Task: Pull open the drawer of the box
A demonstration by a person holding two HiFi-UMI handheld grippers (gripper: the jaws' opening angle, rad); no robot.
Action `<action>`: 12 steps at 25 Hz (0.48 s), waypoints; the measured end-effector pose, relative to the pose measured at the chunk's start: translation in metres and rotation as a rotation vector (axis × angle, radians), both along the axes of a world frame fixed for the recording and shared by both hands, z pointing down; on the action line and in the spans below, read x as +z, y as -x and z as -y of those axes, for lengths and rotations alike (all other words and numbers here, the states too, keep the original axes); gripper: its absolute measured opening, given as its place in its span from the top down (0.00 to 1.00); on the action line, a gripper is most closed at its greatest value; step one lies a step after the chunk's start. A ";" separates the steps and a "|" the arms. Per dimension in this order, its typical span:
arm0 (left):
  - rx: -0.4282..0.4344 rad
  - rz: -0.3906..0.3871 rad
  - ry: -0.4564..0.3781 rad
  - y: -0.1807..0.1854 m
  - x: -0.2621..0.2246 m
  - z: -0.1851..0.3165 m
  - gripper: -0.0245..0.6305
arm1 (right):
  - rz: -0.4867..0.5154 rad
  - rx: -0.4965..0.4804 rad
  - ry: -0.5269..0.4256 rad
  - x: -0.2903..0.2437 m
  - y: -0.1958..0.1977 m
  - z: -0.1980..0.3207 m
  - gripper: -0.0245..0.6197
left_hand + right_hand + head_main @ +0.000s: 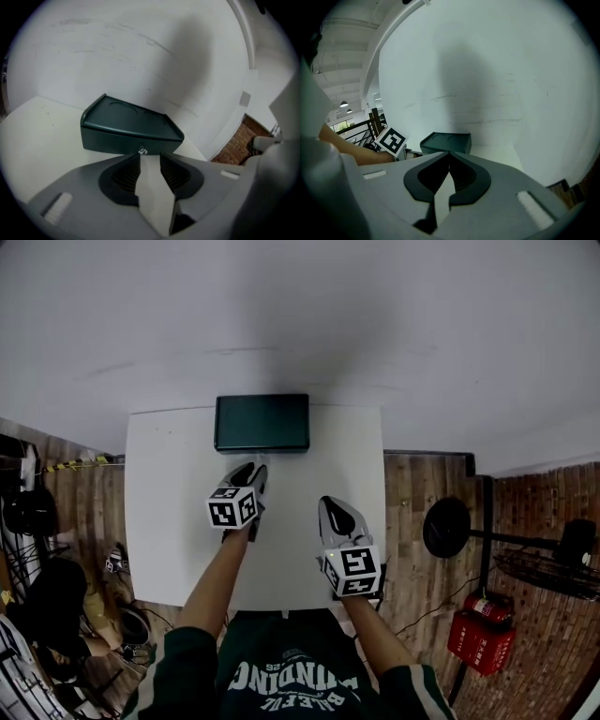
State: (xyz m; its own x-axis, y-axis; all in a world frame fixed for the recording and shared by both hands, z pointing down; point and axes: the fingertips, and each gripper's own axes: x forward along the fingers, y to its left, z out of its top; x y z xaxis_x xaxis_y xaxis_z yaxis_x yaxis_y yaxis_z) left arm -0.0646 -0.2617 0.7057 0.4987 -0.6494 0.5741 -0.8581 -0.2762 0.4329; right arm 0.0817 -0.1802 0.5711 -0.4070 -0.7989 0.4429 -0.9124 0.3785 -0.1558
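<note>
A dark green box (262, 423) stands at the far edge of the white table (169, 484), against the wall. Its drawer front looks closed and carries a small metal knob (142, 151). My left gripper (249, 468) is open just in front of the box (126, 126). In the left gripper view the gripper (150, 157) has the knob right at its left fingertip, with table showing between the jaws. My right gripper (333, 509) hangs back over the table's middle. Its jaws (450, 153) meet at the tips, holding nothing. The box (445, 142) lies ahead of it, to the left.
A white wall rises right behind the table. Wooden floor lies on both sides. A black round stand (446, 527) and a red case (481, 638) are at the right, dark clutter (37, 521) at the left. My left gripper's marker cube (391, 140) shows in the right gripper view.
</note>
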 end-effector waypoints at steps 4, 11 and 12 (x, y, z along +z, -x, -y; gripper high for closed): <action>-0.046 -0.070 0.071 -0.001 0.019 0.011 0.75 | -0.017 0.010 0.030 0.011 -0.003 -0.008 0.96; -0.098 -0.130 0.129 -0.002 0.037 0.028 0.75 | -0.047 0.016 0.052 0.020 -0.006 -0.020 0.96; -0.101 -0.128 0.137 -0.002 0.039 0.028 0.75 | -0.047 0.020 0.057 0.022 -0.007 -0.022 0.96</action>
